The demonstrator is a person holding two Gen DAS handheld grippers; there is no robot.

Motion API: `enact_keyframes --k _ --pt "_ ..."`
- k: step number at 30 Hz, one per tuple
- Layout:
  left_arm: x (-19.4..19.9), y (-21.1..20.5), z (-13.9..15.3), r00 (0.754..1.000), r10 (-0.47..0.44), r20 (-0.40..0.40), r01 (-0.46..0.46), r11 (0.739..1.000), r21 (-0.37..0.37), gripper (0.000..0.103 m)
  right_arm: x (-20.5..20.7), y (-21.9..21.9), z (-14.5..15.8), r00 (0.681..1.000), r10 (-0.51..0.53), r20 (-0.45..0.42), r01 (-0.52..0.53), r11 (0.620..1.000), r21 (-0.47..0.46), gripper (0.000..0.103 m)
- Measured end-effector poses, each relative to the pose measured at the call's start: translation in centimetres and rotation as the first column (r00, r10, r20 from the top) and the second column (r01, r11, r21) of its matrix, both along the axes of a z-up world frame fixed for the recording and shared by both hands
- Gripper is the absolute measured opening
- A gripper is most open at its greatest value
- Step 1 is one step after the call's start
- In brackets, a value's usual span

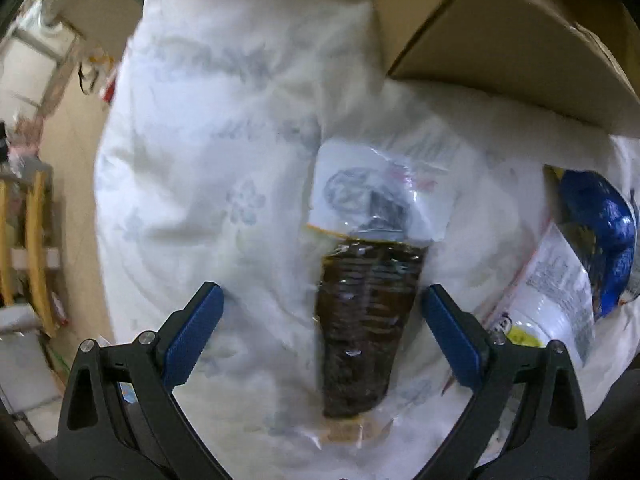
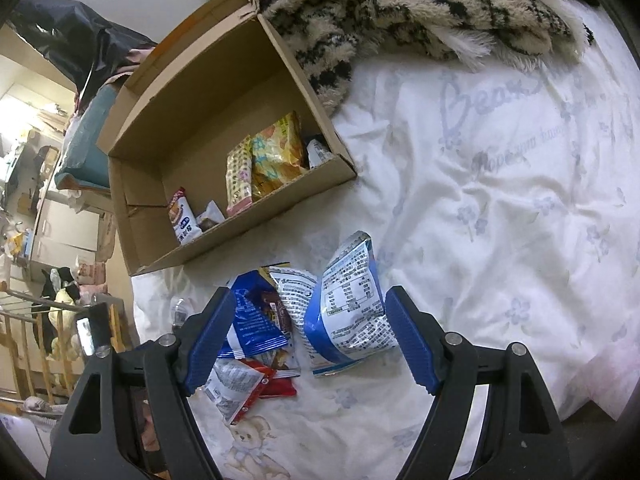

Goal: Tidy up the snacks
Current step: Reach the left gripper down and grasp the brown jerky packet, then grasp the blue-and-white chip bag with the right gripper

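We hold left gripper (image 1: 322,300) open, straddling dark snack packet (image 1: 366,320) on bedsheet (image 1: 192,128) for pickup; right gripper (image 2: 310,322) open above blue-white bag (image 2: 348,312); cardboard box (image 2: 192,120) far left receives snacks.

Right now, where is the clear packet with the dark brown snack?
In the left wrist view, the clear packet lies on the white bedspread, between the open jaws of the left gripper, left of the blue bag.

White floral bedsheet (image 2: 500,200), furry leopard-print blanket (image 2: 400,4), wooden rack (image 1: 36,248) beside the bed
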State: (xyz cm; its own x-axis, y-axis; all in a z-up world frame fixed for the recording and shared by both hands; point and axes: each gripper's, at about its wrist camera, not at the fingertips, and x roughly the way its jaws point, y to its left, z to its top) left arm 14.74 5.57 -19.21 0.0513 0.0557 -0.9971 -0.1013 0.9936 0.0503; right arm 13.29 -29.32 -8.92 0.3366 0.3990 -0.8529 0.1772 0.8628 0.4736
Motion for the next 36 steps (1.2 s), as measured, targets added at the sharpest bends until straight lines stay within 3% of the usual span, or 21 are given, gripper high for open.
enact_keyframes --k 11,14,19,27,36 --pt "0.1 -1.2 -1.2 0.998 -0.063 -0.03 0.062 0.998 -0.007 0.103 -0.1 0.1 0.2 1.0 0.007 0.005 -0.008 1.0 0.013 0.08" --pt "0.1 -1.4 -1.1 0.998 -0.06 -0.033 0.059 0.998 -0.018 0.095 -0.1 0.3 0.3 1.0 0.012 0.006 -0.012 1.0 0.01 0.08" --pt "0.4 -2.5 -0.2 0.995 -0.103 -0.004 0.103 0.994 -0.031 0.062 -0.1 0.2 0.2 1.0 0.009 0.003 -0.009 1.0 0.0 0.08" --pt "-0.3 -2.9 2.2 0.995 -0.091 0.029 0.092 0.994 -0.051 0.052 -0.2 -0.2 0.2 1.0 -0.007 -0.002 0.007 1.0 -0.019 0.08" --pt "-2.0 -2.4 5.3 0.992 -0.096 0.081 0.101 0.993 -0.065 0.051 -1.3 -0.6 0.9 1.0 -0.022 0.017 0.023 0.999 -0.028 0.08"
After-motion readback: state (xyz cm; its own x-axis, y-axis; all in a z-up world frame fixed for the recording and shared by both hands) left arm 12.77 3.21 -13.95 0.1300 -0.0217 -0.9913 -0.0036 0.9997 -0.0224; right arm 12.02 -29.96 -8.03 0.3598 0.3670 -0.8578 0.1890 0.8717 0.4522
